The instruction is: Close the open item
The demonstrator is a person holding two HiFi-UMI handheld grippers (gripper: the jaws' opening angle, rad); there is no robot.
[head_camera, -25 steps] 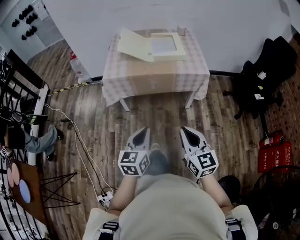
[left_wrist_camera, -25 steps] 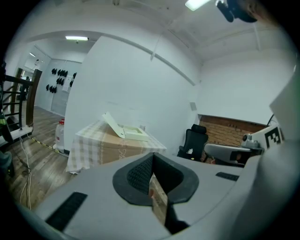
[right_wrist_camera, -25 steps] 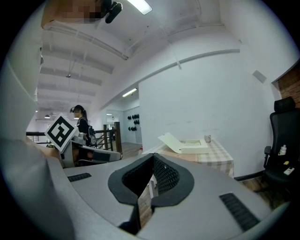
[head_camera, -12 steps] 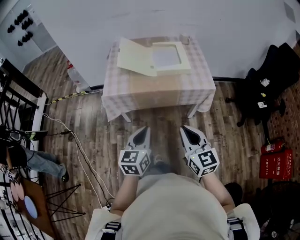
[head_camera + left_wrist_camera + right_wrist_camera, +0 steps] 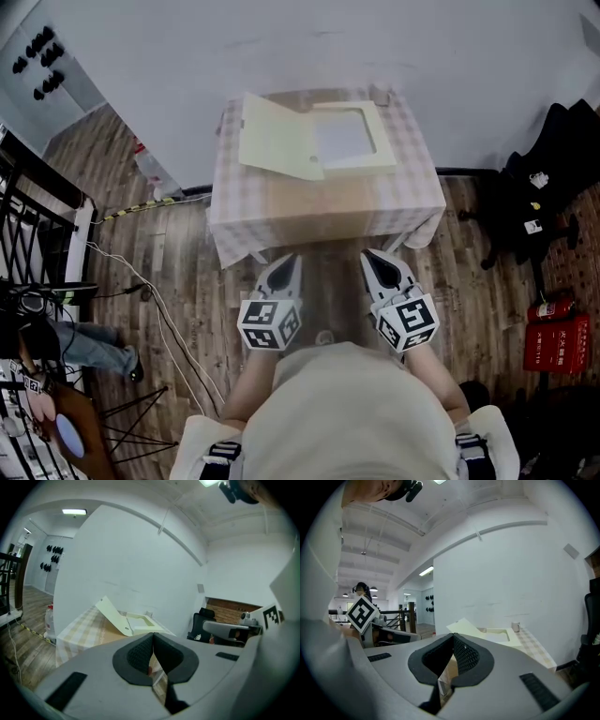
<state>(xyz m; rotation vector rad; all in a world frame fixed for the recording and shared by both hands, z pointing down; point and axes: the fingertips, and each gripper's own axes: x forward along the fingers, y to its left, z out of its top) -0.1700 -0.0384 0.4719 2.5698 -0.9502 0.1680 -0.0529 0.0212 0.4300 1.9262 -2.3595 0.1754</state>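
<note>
Open box (image 5: 277,141) ahead of left gripper (image 5: 288,260), right gripper (image 5: 371,257) (both closed)

A plain white wall (image 5: 309,47) rises ahead of the left tool (image 5: 289,259) and right tool (image 5: 368,255), the checked-cloth counter (image 5: 328,202) against it. Wood-plank floor (image 5: 187,272) beneath — black chair (image 5: 562,150) beyond the right tool, black railing (image 5: 47,169) far left of the left tool.

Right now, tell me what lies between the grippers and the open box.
Only bare checked tablecloth, with nothing standing on it before the open box; the head view shows it.
</note>
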